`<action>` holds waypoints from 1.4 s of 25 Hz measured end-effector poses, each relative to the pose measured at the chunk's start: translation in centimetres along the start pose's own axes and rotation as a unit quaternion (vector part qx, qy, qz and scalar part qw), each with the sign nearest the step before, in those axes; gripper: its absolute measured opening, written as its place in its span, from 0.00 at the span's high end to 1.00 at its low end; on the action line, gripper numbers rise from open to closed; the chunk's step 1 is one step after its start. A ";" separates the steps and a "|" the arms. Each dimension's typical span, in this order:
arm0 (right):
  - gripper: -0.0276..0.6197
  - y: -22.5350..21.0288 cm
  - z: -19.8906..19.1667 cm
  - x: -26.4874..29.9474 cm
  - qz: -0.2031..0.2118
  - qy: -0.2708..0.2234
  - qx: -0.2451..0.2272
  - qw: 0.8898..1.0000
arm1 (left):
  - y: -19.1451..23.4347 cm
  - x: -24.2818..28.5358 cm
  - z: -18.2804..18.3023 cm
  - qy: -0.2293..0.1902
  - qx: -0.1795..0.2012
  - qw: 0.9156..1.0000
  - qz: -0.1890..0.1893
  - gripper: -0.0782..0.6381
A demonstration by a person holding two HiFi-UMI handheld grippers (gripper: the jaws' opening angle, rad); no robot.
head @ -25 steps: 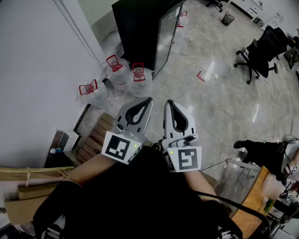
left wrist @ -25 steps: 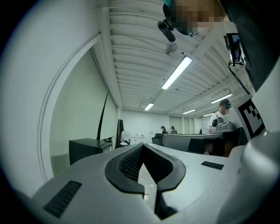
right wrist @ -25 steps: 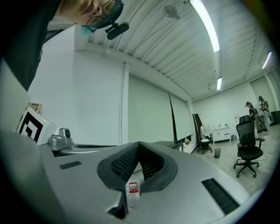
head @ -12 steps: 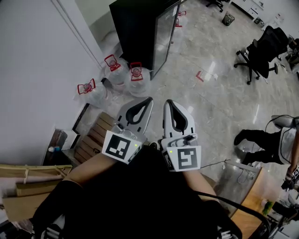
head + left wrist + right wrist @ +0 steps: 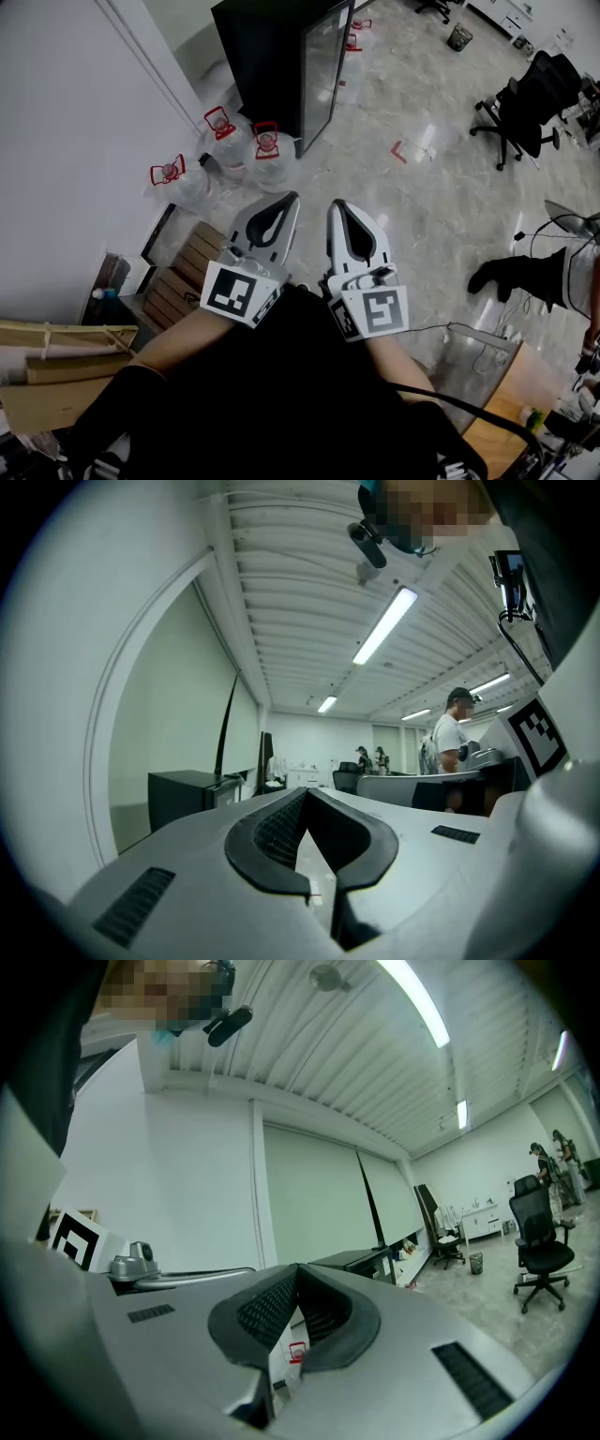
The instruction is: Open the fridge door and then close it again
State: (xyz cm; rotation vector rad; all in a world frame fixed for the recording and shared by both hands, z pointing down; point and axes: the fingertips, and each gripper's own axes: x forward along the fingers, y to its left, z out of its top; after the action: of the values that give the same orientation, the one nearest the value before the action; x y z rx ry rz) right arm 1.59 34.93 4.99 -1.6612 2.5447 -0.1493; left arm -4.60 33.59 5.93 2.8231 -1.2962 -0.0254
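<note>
The black fridge with its glass door shut stands against the white wall, far ahead of both grippers. My left gripper and right gripper are held side by side in front of the body, both shut with nothing between the jaws. Neither is near the fridge. In the left gripper view the fridge shows small at the left, beyond the shut left gripper. The right gripper view has the fridge just past the shut tips of the right gripper.
Three water jugs with red handles stand on the floor by the fridge. A wooden crate and cardboard lie at the left. An office chair and a person's legs are at the right.
The fridge and jugs have slid slightly left in the head view. Both grippers stay shut and side by side. The person at the right has shifted.
</note>
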 end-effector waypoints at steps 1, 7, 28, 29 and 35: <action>0.93 -0.2 -0.2 0.0 0.003 0.001 0.004 1.000 | 0.0 0.2 0.1 -0.001 0.004 1.000 0.002 0.88; 0.93 -2.3 -1.3 1.9 0.004 0.009 -0.015 1.000 | 2.0 2.8 -1.8 0.004 0.003 1.000 0.017 0.88; 0.93 -17.1 -10.5 30.3 -0.044 0.030 -0.056 0.997 | 25.7 23.7 -12.8 0.019 0.001 0.998 0.062 0.88; 0.93 -17.7 -10.8 31.3 -0.047 0.033 -0.049 0.997 | 26.7 24.6 -13.1 0.022 0.000 0.997 0.069 0.88; 0.93 -21.0 -12.6 35.1 -0.058 0.054 -0.050 0.996 | 30.2 29.0 -16.3 0.044 -0.002 0.996 0.077 0.88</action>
State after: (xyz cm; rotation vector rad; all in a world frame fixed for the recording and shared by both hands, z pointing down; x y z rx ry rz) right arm 4.83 -5.30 19.33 -1.8889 2.5730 -0.1262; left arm -8.06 -7.65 23.42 2.6776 -1.4872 0.0978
